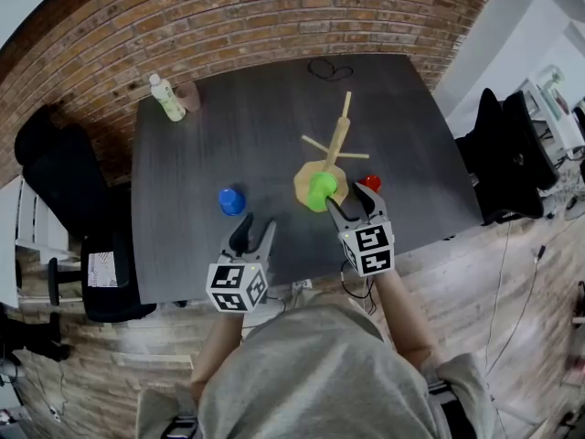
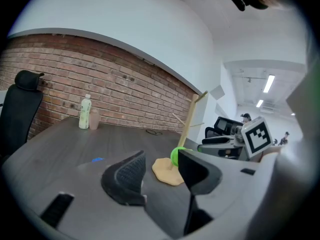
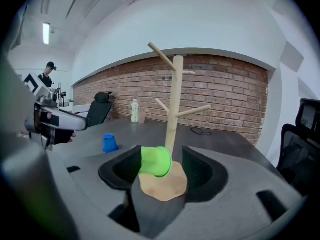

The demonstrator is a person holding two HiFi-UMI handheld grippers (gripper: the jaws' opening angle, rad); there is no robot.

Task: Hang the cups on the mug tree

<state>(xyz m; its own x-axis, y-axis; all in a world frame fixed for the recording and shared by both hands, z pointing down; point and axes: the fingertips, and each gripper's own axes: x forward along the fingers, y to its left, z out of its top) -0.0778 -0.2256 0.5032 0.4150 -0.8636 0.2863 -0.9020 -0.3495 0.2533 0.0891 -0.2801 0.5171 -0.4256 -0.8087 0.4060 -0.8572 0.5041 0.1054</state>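
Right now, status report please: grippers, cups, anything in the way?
Left gripper open, empty. Right gripper open around green cup, sideways at tree pole. Blue cup, red cup on table. Nothing blocking.

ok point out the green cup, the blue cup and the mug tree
green cup [image 3: 154, 161], right gripper view, on its side wall
blue cup [image 1: 231, 201], head view, on its top
mug tree [image 1: 340, 135], head view, midway along the trunk

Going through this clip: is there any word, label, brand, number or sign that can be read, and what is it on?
None can be read.
Label on the bottle: too small to read.
The white sheet left of the table: too small to read.
The left hand-held gripper and the right hand-held gripper: black-and-white square marker patterns, no letters or digits.
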